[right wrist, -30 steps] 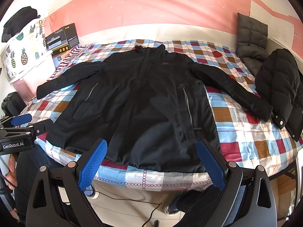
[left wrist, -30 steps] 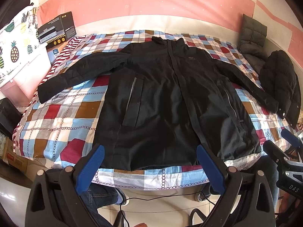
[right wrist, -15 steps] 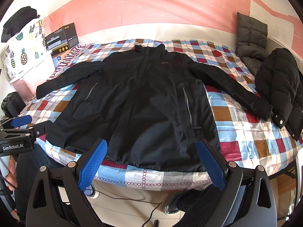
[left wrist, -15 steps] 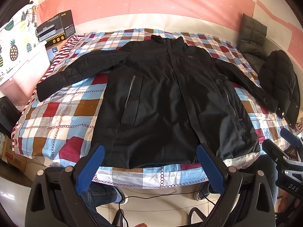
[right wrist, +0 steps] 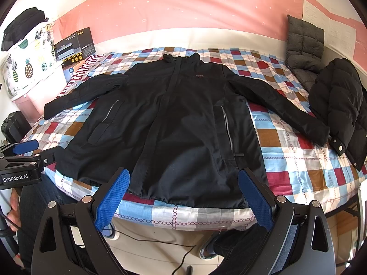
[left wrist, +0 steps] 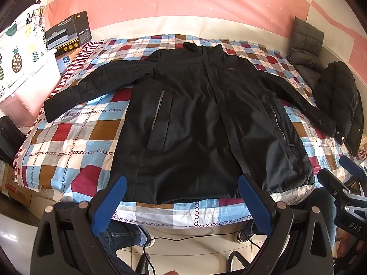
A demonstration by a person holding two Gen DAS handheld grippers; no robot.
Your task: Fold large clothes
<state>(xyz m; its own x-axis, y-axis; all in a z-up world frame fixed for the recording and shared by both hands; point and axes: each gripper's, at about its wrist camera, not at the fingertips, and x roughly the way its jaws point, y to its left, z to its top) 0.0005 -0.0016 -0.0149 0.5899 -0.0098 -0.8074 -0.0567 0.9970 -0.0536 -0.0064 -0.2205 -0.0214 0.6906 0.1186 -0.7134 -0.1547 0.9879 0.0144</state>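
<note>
Barely any change from a moment ago: both views have crept a touch closer, and the black jacket (left wrist: 206, 123) lies just as it did, spread flat, front up, sleeves out, on the checked bed (left wrist: 75, 137). The left tool (left wrist: 181, 206) hangs released over the near hem, jaws wide, gripping nothing. The right tool (right wrist: 183, 197) is spread the same, off the fabric. "GenRobot.AI" reads on the left tool's body in the right view; "DAS" shows on the right tool at the left view's edge. A black puffer coat (right wrist: 339, 107) sits at the bed's right side, a printed box (right wrist: 73, 45) by the far left corner; its lettering is too small to read.
</note>
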